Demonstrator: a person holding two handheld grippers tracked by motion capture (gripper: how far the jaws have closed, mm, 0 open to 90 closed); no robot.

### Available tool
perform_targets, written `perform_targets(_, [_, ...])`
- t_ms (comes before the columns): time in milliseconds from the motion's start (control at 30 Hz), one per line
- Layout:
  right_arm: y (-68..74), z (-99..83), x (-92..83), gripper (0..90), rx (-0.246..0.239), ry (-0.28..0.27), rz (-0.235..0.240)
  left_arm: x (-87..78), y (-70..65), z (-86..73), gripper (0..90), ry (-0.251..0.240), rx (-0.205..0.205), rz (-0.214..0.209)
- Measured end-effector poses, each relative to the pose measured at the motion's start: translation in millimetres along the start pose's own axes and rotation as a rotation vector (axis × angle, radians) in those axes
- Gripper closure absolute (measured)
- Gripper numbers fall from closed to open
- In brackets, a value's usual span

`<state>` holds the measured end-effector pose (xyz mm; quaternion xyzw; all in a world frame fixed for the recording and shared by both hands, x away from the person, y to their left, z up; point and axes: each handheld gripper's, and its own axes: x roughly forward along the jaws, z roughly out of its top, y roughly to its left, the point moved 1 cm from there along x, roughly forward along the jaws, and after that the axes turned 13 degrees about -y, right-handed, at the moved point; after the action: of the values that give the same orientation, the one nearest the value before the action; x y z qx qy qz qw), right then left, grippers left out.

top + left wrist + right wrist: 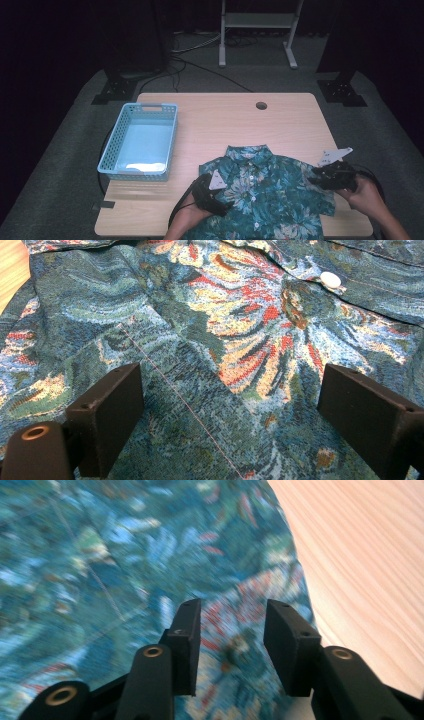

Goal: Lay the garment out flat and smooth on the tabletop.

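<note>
Scanning from the left: basket: a light blue basket (pixel 139 141) stands empty on the table (pixel 280 120), well apart from the work, left of the shirt.
Left gripper: the left gripper (pixel 227 410) rests low on the shirt's left side, jaws wide apart, nothing pinched; patterned cloth and a seam lie between them.
Shirt: the floral shirt (pixel 265 192) lies front-up and buttoned at the near edge of the table, collar pointing away from the person, hem hanging toward the edge.
Right gripper: the right gripper (pixel 231 645) hovers at the right sleeve (pixel 320 192), jaws partly apart over its edge, holding no fabric.
Risk, left side: closing here could grab both layers or only a shallow pinch, so the cloth slips free on lifting.
Risk, right side: the sleeve edge sits just beside bare wood; a bite too far out would miss it.
Risk, both: uneven pulls could bunch the front or drag the shirt off the near edge.
</note>
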<state>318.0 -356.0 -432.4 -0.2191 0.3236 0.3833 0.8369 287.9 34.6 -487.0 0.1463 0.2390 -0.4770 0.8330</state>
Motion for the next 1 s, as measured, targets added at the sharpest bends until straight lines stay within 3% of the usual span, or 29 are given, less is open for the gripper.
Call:
perform_targets(67, [4.6, 4.3, 0.1, 56.1, -0.018, -0.007, 0.001, 0.0, 0.0, -0.1, 10.7, 0.000, 0.000, 0.000])
perform_targets(333, [28.4, 10.9, 9.6, 48.8, -0.037, -0.014, 0.086, -0.1, 0.3, -0.3, 10.7, -0.003, 0.002, -0.004])
perform_targets(567, [51.5, 5.5, 21.6, 45.1, -0.046, -0.015, 0.152, -0.4, 1.0, -0.7, 10.7, -0.006, 0.005, -0.009])
perform_targets(700, [60.2, -0.1, 26.0, 44.9, -0.041, -0.028, 0.169, -0.6, 2.3, 0.0, 10.9, -0.008, -0.015, -0.008])
perform_targets(867, [64.6, -9.5, 31.3, 43.2, -0.033, -0.026, 0.175, -2.1, 8.7, 1.1, 20.1, -0.017, 0.004, 0.005])
perform_targets(1000, [62.3, -15.1, 29.8, 42.7, -0.014, -0.063, 0.177, 0.7, 16.1, 3.6, 26.9, -0.018, 0.005, 0.002])
